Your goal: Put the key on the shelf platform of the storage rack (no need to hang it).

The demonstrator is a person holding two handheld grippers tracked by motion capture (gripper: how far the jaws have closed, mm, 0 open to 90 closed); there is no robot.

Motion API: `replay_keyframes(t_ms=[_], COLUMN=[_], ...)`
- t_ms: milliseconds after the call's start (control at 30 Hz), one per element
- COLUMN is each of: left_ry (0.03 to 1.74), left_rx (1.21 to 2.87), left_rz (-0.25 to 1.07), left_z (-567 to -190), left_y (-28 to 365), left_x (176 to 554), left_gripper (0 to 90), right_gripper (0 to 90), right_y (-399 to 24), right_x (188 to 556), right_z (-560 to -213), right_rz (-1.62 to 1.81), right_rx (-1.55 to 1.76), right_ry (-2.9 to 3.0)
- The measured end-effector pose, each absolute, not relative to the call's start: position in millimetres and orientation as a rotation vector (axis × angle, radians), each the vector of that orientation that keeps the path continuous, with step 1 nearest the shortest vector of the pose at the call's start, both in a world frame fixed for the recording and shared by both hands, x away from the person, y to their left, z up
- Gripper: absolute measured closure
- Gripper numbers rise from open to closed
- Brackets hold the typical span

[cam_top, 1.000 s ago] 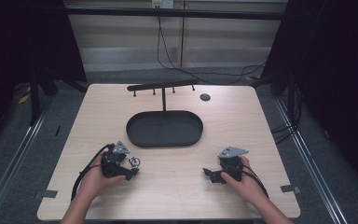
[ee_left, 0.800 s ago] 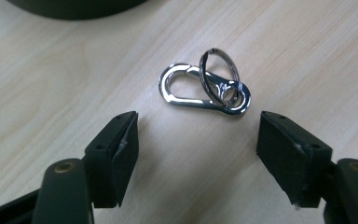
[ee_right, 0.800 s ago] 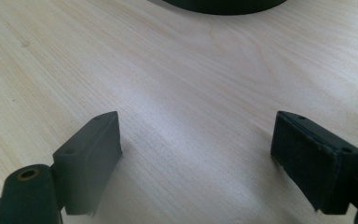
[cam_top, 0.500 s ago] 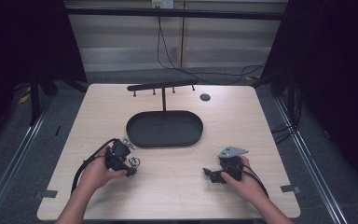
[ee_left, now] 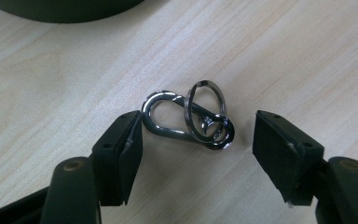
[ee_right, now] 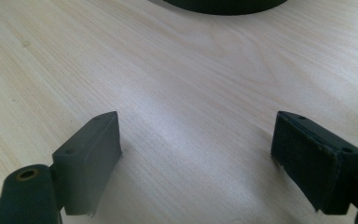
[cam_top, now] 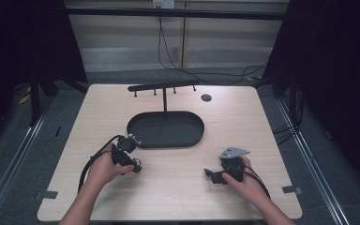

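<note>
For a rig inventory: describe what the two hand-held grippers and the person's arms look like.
Both are black. The left hand-held gripper trails a thick black looping cable. The right hand-held gripper carries a grey three-cornered plate on top. Each has two blocky black jaws with small screw holes. The forearms are bare, no sleeves in sight.

Black peg rack (cam_top: 164, 87) behind tray (cam_top: 165, 130)

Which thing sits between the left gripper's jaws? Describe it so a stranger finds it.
Start at the black oval tray mid-table. Just before its near-left rim, the left gripper is open around a metal clip with a key ring. It is the one shiny item on the wood.
</note>
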State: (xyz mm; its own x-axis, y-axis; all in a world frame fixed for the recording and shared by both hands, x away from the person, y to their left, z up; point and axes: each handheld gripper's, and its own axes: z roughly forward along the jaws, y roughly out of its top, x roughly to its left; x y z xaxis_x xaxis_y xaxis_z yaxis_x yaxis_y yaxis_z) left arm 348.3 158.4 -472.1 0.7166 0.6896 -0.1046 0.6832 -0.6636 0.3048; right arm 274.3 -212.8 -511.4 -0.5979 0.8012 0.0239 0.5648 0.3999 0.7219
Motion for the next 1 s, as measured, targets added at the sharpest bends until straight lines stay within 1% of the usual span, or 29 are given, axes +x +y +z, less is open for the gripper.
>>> replay_keyframes(t_ms=[133, 300, 367, 433, 500, 633, 733, 867, 1000], left_ry=[1.112, 1.148, 1.155, 1.164, 1.170, 1.166, 1.164, 1.171, 1.170], left_rx=[2.629, 2.645, 2.658, 2.675, 2.676, 2.677, 2.680, 2.668, 2.661], left_rz=[0.037, 0.071, 0.072, 0.081, 0.060, 0.044, 0.049, 0.044, 0.031], left_z=[-471, -470, -470, -469, -467, -467, -467, -467, -467], left_y=[152, 148, 146, 144, 143, 143, 145, 146, 148], left_x=[352, 353, 354, 354, 355, 357, 358, 360, 361], left_gripper=[35.1, 44.1, 44.5, 47.4, 60.7, 59.5, 64.4, 68.0, 68.7], right_gripper=[15.3, 15.3, 15.3, 15.3, 15.3, 15.3, 15.3, 15.3, 15.3], right_y=[-213, -213, -213, -213, -213, -213, -213, -213, -213], right_x=[274, 274, 274, 274, 274, 274, 274, 274, 274], right_z=[-511, -511, -511, -511, -511, -511, -511, -511, -511], right_rz=[1.013, 1.013, 1.013, 1.013, 1.013, 1.013, 1.013, 1.013, 1.013], right_rx=[1.187, 1.186, 1.186, 1.186, 1.186, 1.187, 1.187, 1.187, 1.187], right_ry=[2.335, 2.335, 2.335, 2.335, 2.335, 2.335, 2.335, 2.335, 2.335])
